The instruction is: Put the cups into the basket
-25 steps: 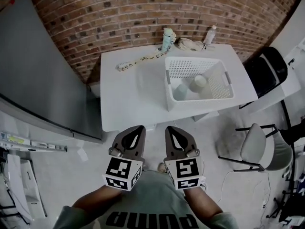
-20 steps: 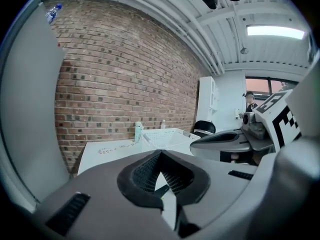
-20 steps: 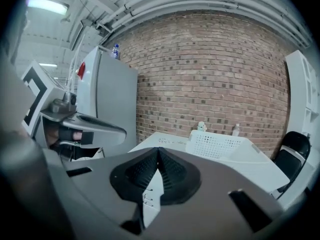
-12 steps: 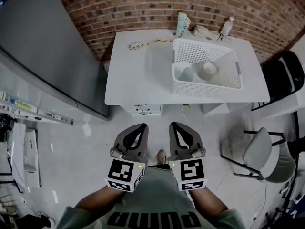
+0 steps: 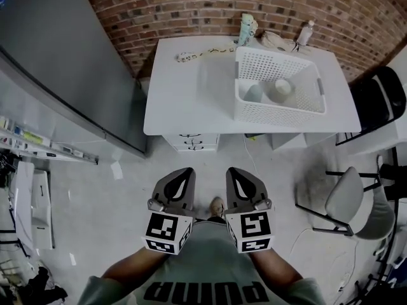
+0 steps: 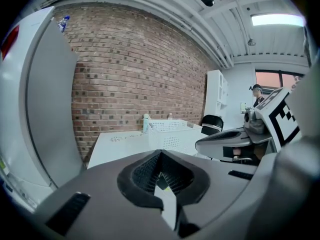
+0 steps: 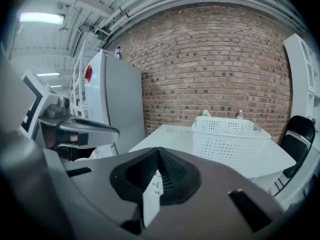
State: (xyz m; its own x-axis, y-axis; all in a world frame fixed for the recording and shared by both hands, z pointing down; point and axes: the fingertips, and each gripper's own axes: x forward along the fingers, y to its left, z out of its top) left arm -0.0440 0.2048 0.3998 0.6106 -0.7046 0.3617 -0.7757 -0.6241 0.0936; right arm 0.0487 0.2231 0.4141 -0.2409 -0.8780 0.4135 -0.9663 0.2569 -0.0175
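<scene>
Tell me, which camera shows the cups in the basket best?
The head view. It looks down into the basket, so both cups show inside it. The left gripper view and the right gripper view catch the basket only from the side; its wall is in the way and no cup can be made out.

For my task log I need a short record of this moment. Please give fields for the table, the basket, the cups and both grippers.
table: white table, standing against the brick wall
basket: white basket, on the right part of the table
cups: two, both inside the basket: pale bluish cup and white cup
left gripper: left gripper, jaws together, nothing between them, above the floor short of the table
right gripper: right gripper, jaws together, nothing between them, beside the left one
task state: no cup visible outside the basket
</scene>
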